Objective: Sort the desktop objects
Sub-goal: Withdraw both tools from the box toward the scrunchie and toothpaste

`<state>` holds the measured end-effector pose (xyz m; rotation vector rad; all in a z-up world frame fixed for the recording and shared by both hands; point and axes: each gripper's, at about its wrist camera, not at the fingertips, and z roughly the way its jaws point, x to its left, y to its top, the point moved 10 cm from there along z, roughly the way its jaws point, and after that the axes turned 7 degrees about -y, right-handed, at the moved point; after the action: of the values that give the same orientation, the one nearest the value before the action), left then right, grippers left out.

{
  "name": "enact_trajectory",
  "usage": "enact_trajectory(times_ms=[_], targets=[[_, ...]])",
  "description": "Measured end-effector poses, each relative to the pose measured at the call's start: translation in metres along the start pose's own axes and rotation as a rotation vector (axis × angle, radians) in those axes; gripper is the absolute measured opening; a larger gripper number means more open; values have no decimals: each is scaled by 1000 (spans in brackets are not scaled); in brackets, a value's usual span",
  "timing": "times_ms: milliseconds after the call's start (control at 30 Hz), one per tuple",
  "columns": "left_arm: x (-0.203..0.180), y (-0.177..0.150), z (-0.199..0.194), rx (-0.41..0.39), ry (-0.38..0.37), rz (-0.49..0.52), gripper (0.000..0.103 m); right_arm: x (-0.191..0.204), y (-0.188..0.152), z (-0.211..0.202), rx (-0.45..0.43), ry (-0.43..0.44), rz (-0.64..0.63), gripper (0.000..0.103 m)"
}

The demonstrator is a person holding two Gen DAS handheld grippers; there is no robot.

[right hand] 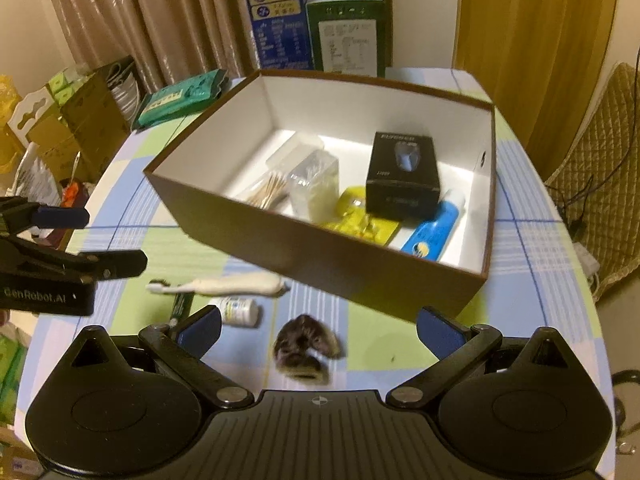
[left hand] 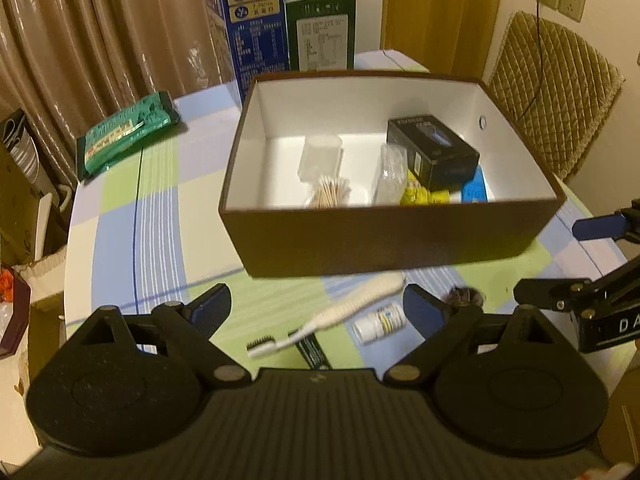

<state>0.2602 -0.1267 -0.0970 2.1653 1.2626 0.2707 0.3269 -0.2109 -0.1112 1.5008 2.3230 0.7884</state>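
Observation:
A brown box (left hand: 384,240) with a white inside stands on the checked tablecloth; it also shows in the right wrist view (right hand: 360,276). Inside lie a black carton (right hand: 404,176), cotton swabs (right hand: 272,190), a clear case (right hand: 316,184), a yellow packet (right hand: 360,220) and a blue tube (right hand: 430,232). In front of the box lie a white toothbrush (left hand: 340,312), a small white bottle (left hand: 380,320), a dark flat stick (left hand: 314,354) and a dark furry hair tie (right hand: 306,346). My left gripper (left hand: 316,312) is open above the toothbrush. My right gripper (right hand: 318,330) is open above the hair tie.
A green wipes pack (left hand: 124,136) lies at the table's far left. A blue carton (left hand: 248,24) and a green carton (left hand: 320,32) stand behind the box. A padded chair (left hand: 556,88) is at the right. Cardboard boxes (right hand: 80,120) stand beside the table at left.

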Motion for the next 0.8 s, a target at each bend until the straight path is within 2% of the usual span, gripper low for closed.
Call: enact_trajectory(times_ms=[200,567,800], targets=[[1,-22,5,29,-19,-17,91,9,-14,2,23,16,-15,101],[15,-68,19,129,-7,-49,91,11,-41,14,89,18,-12,101],[17,-83,26,156,-15,-55,91,11,-51,26,111,8,-4,101]])
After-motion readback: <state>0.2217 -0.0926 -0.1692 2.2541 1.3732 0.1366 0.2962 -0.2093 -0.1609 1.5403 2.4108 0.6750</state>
